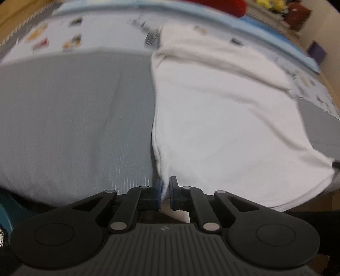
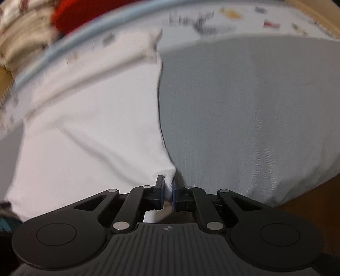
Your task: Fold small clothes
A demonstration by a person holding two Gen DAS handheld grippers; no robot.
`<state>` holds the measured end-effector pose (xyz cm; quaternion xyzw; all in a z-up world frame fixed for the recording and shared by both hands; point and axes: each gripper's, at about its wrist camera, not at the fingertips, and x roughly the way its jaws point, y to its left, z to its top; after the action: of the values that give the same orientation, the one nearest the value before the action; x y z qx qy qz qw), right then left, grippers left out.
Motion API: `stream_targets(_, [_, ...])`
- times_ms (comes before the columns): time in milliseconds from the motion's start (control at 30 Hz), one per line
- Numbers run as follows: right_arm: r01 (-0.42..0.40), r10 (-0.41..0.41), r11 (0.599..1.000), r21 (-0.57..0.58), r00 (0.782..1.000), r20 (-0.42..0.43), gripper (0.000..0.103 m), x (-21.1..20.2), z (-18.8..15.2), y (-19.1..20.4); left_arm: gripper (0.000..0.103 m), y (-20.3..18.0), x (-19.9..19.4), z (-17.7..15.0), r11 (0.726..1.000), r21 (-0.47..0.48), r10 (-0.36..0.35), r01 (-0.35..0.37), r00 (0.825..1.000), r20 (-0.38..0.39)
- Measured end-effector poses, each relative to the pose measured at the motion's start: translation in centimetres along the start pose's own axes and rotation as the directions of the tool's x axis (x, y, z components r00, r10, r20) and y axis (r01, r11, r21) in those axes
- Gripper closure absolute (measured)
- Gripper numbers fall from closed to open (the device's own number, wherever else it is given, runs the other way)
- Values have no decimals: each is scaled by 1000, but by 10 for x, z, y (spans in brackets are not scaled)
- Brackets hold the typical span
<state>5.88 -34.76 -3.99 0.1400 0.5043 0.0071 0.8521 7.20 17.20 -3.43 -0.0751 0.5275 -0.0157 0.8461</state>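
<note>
A white garment point(image 1: 223, 118) lies spread on a grey cloth point(image 1: 70, 118), its left edge running down the middle of the left wrist view. My left gripper point(image 1: 165, 186) is shut on the garment's near left corner, a pinch of white fabric between the blue pads. In the right wrist view the same white garment point(image 2: 89, 131) fills the left half, with the grey cloth point(image 2: 255, 116) to its right. My right gripper point(image 2: 168, 186) is shut on the garment's near right corner, and the fabric rises in a small peak to the pads.
A light blue mat with small printed pictures point(image 1: 85, 36) lies under the grey cloth at the back. Beyond its edge sit something red point(image 2: 85, 12), beige fabric point(image 2: 19, 31) and colourful items point(image 1: 276, 8). A wooden floor point(image 2: 308, 197) shows at the sides.
</note>
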Motion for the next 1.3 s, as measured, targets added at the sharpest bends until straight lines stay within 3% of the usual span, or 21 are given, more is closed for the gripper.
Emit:
stream_targets(167, [-103, 99, 995, 15, 982, 161, 97, -57, 16, -2, 96, -7, -65, 5, 995, 68, -81, 74, 991, 107])
stream_targets(267, [-139, 137, 990, -7, 961, 242, 97, -99, 20, -1, 96, -7, -114, 0, 986, 111, -141, 123, 975, 171])
stream_targets(367, [-197, 201, 979, -47, 925, 323, 97, -150, 13, -2, 96, 5, -169, -9, 973, 123, -218, 194, 947, 235])
stream_targets(500, [-300, 312, 949, -96, 859, 405, 97, -225, -2, -15, 96, 29, -210, -16, 958, 43, -282, 283, 907, 312])
stream_targets(533, [-314, 329, 943, -108, 845, 422, 97, -236, -4, -18, 96, 33, -208, -14, 955, 20, -287, 296, 904, 317])
stream_targets(600, [-312, 326, 944, -106, 837, 439, 97, -243, 1, -25, 96, 36, -194, -6, 956, -3, -278, 293, 910, 309])
stream_targets(667, [-309, 316, 947, -89, 844, 433, 97, -229, 14, -30, 97, 33, -171, 11, 960, -20, -262, 279, 923, 283])
stream_targets(900, [-177, 172, 984, -15, 929, 328, 98, -121, 81, -28, 96, 24, -49, 109, 978, 0, -203, 207, 961, 188])
stream_targets(1000, [-126, 113, 992, 31, 959, 261, 98, -62, 115, -31, 97, 29, 2, 138, 980, -5, -195, 199, 968, 156])
stream_targets(1067, [-81, 73, 996, 25, 970, 233, 98, -28, 127, -35, 97, 32, 31, 138, 982, -12, -183, 187, 971, 152])
stream_targets(1133, [-48, 42, 999, 23, 976, 216, 99, 0, 130, -37, 97, 36, 59, 139, 988, -76, -132, 135, 990, 45])
stream_targets(1233, [-31, 25, 999, 38, 988, 149, 99, 34, 122, -38, 96, 35, 64, 155, 976, -115, -176, 186, 980, 93])
stream_targets(1300, [-57, 44, 996, 66, 983, 178, 99, 37, 128, -36, 96, 33, 67, 163, 981, -114, -144, 156, 984, 107])
